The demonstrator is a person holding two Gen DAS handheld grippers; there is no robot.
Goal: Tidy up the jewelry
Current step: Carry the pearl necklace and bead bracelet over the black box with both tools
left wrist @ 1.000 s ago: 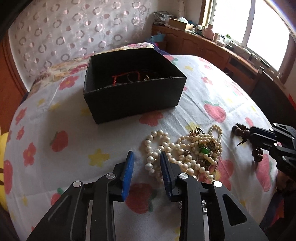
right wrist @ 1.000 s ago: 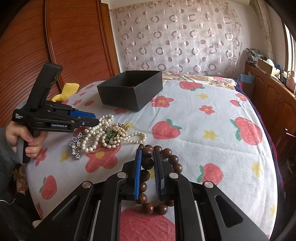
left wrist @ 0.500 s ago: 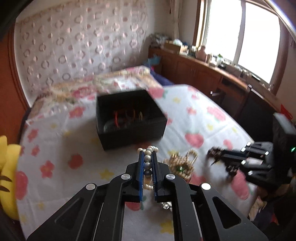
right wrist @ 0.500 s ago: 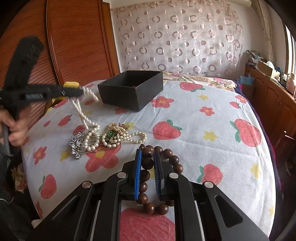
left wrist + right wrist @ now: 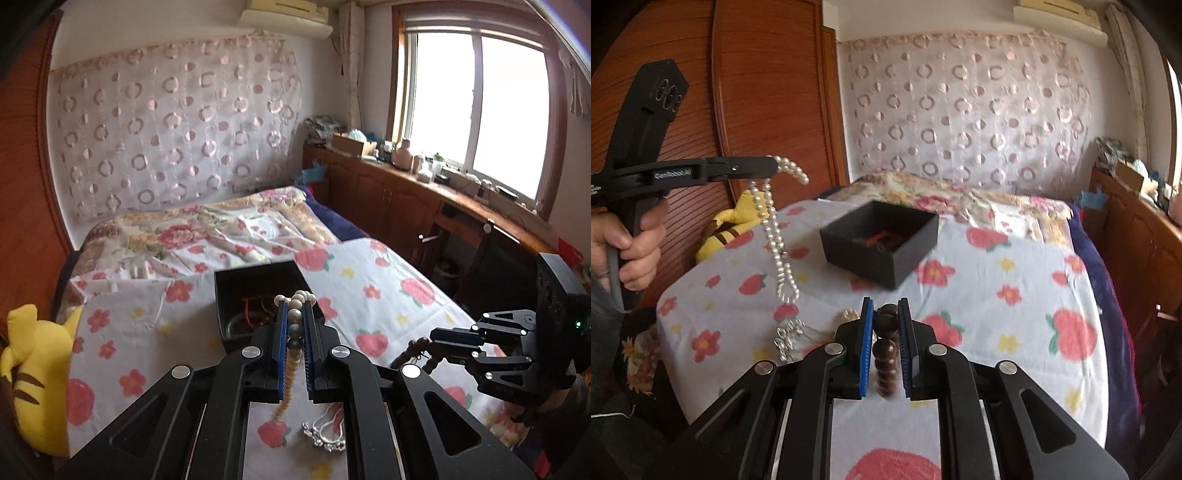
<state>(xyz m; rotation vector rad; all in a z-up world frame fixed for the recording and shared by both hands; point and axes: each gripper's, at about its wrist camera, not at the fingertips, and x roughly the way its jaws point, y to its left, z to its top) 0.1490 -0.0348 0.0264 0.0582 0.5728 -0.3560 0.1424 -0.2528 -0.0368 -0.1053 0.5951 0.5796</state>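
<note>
My left gripper is shut on a white pearl necklace, lifted high above the bed; in the right wrist view the necklace hangs down from the left gripper, with a silver piece at its lower end. My right gripper is shut on a dark brown wooden bead bracelet, raised above the sheet. The black open box stands ahead on the bed with red cord jewelry inside; it also shows in the left wrist view. The right gripper shows at the right there.
A silver ornament lies on the strawberry-print sheet below my left gripper. A yellow plush toy sits at the bed's left edge. Wooden cabinets under a window run along the right. A wooden wardrobe stands at the left.
My left gripper closed on the pearl necklace and lifted it high off the bed. My right gripper, shut on the wooden bead bracelet, has raised it off the sheet.
</note>
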